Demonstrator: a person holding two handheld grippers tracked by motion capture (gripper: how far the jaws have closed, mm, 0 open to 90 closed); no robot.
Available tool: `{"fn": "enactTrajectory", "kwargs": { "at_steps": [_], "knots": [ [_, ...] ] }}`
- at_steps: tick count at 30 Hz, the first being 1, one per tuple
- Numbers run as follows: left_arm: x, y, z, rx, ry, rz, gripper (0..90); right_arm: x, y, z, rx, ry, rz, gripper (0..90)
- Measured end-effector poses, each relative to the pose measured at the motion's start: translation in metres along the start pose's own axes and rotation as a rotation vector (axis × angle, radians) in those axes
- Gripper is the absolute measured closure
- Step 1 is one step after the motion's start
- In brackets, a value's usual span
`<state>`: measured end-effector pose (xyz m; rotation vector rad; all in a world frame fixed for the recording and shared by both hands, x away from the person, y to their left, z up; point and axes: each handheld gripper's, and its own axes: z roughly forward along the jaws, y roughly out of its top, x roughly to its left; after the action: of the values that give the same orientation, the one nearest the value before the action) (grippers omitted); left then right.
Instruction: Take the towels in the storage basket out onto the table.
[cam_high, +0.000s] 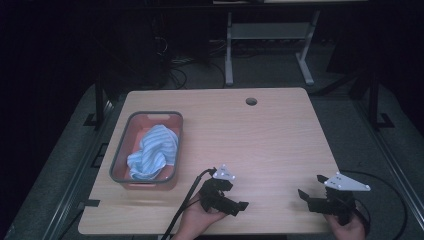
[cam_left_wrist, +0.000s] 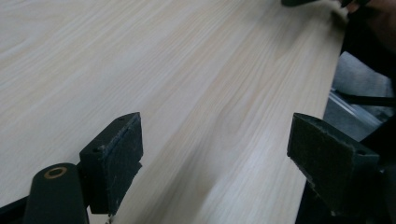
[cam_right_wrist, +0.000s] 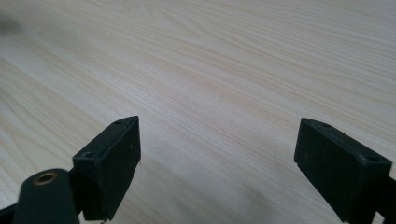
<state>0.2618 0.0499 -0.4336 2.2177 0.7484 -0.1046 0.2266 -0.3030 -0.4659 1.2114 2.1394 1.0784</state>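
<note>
A blue-and-white striped cloth (cam_high: 152, 152) lies bunched inside a reddish basket with a grey rim (cam_high: 150, 114) on the left of the wooden table (cam_high: 260, 140). My left gripper (cam_high: 235, 196) is held low near the table's front edge, right of the basket, pointing right. Its jaws stand open over bare wood in the left gripper view (cam_left_wrist: 215, 140), with nothing between them. My right gripper (cam_high: 312, 186) hovers at the front right corner, pointing left. It is open too, over bare wood in the right gripper view (cam_right_wrist: 217, 144).
A round cable hole (cam_high: 251, 101) sits near the table's far edge. Beyond the table stand a grey metal frame (cam_high: 270, 32) and cables on the dark floor. The table's front edge (cam_left_wrist: 334, 60) runs close to my left gripper.
</note>
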Motion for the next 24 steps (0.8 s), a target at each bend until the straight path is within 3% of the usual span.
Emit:
{"fn": "enactTrajectory", "kwargs": {
  "at_steps": [6,19,24],
  "knots": [
    [-0.001,0.022,-0.002,0.017,0.007,0.033,18.0,0.0,0.0,0.0,0.002,0.003,0.013,14.1],
    [0.007,0.046,-0.01,0.024,-0.009,0.024,20.0,0.0,0.0,-0.003,-0.01,-0.008,0.012,14.1],
    [0.01,0.06,-0.015,0.04,0.02,0.04,19.8,-0.001,0.0,-0.003,-0.012,-0.005,0.01,14.1]
  ]
}}
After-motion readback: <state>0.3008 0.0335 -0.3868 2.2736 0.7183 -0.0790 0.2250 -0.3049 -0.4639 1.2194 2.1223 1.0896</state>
